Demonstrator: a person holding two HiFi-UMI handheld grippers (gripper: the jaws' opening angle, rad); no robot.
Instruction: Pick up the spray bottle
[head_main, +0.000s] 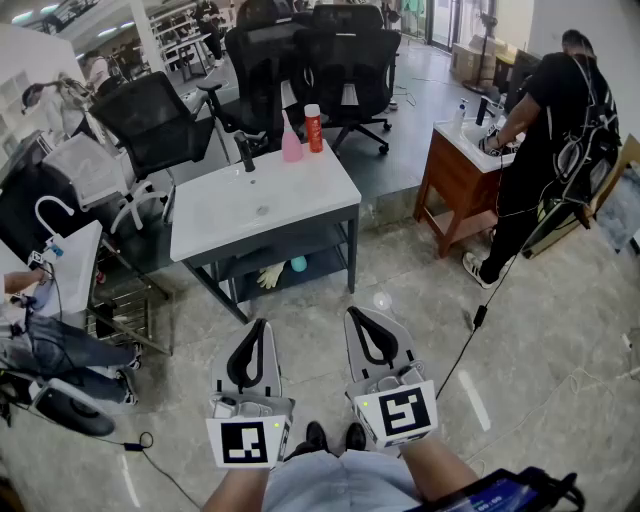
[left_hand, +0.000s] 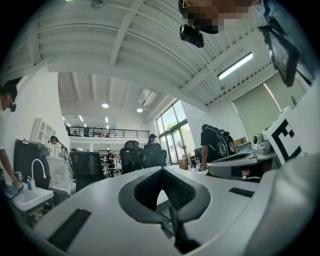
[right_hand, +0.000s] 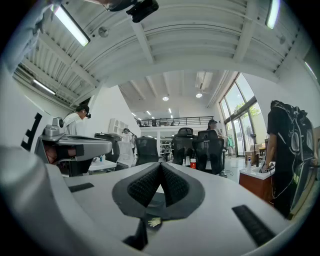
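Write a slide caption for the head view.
Left claw and right claw, both shut, face a white table holding a pink spray bottle.

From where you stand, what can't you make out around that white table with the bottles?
- Head view: print on the red bottle beside the pink spray bottle, too small.
- Head view: teal object on the lower shelf, too small and shadowed to identify.
- Left gripper view: both bottles, blocked by the left gripper and its shut jaws.

Pink spray bottle (head_main: 291, 146) upright, far edge of white table (head_main: 230, 215).
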